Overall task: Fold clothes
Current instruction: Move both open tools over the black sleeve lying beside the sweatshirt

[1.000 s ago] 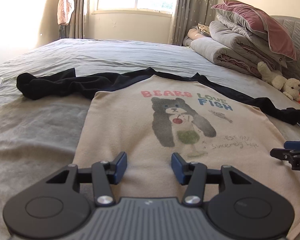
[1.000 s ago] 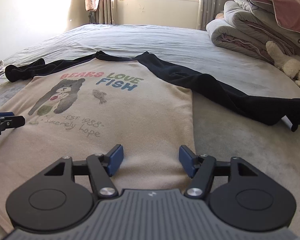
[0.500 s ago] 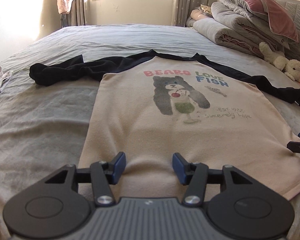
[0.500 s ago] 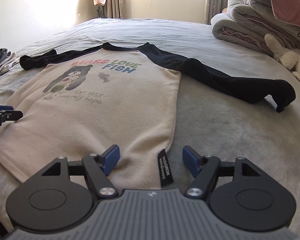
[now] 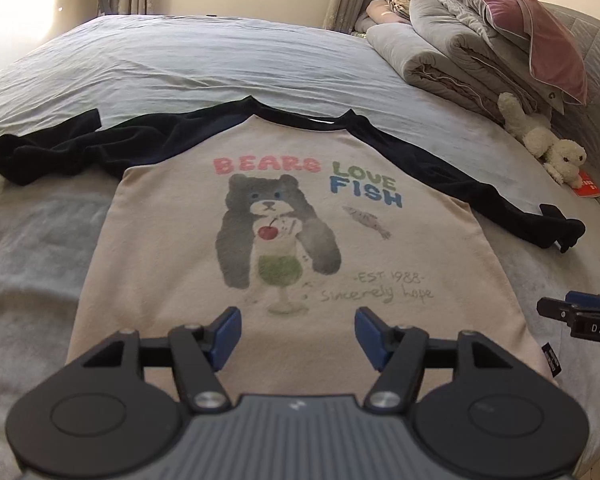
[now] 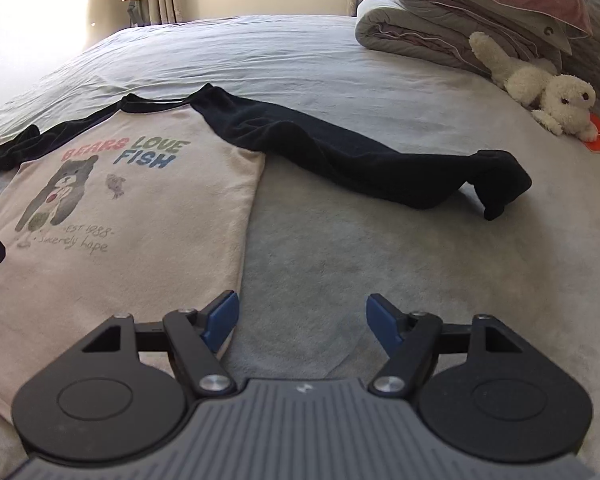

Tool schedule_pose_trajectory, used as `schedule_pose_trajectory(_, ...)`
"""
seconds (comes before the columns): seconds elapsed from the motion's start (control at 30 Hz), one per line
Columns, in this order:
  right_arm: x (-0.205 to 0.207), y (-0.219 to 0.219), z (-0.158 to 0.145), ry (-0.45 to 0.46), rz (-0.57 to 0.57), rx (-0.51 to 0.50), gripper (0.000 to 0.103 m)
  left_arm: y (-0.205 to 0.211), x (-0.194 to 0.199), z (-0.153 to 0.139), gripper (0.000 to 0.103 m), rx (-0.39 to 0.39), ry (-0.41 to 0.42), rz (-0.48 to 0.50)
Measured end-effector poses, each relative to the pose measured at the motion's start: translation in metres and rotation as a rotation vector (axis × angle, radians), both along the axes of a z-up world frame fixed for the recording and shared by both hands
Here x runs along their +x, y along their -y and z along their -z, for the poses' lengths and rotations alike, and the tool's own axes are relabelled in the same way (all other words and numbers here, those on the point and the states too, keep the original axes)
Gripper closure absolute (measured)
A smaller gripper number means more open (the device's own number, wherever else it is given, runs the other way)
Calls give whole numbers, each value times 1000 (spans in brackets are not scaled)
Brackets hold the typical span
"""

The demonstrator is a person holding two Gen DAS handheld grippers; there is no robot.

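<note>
One cream fleece raglan shirt (image 5: pixel 300 240) with a bear print and two navy sleeves, spread flat and face-up on the grey-blue bed (image 5: pixel 220 60), both sleeves stretched out sideways. Soft, light, limp cloth by the look of it: likely to drape and sag when lifted, not slippery, nothing fragile. Best taken at an edge, such as the hem corner or a navy cuff (image 6: pixel 496 184), pinching a single layer or both as needed. Left gripper (image 5: pixel 298 336) hovering over the lower hem, jaws wide apart, holding nothing. Right gripper (image 6: pixel 302 320) just beside the shirt's right side seam, likewise wide open and empty. Also one white plush toy (image 6: pixel 548 92), one stack of folded grey quilts (image 5: pixel 460 48).
</note>
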State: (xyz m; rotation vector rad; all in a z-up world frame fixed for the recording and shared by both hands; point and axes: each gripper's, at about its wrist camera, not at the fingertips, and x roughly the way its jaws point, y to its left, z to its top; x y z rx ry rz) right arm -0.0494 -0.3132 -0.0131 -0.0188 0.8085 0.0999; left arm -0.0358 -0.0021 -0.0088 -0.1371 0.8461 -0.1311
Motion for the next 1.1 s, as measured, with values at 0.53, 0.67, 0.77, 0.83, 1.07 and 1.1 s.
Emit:
schedule_pose_trajectory(0.53, 70, 97, -40, 34, 157, 19, 29, 72, 100, -19, 39, -24, 52, 128)
schedule_pose_trajectory(0.67, 77, 128, -42, 52, 179, 59, 29, 92, 123, -21, 41, -31, 70, 167)
schedule_pose_trajectory(0.77, 84, 153, -45, 62, 193, 111, 29, 112, 139, -20, 44, -32, 99, 215)
schedule_pose_trajectory(0.83, 90, 169, -44, 64, 212, 145, 29, 126, 150, -20, 45, -33, 117, 247)
schedule_pose_trajectory(1.07, 122, 201, -28, 53, 240, 123, 35, 174, 194, -11, 47, 32, 111, 341)
schedule_pose_trajectory(1.1, 128, 204, -25, 49, 236, 111, 36, 180, 200, -9, 47, 43, 107, 363)
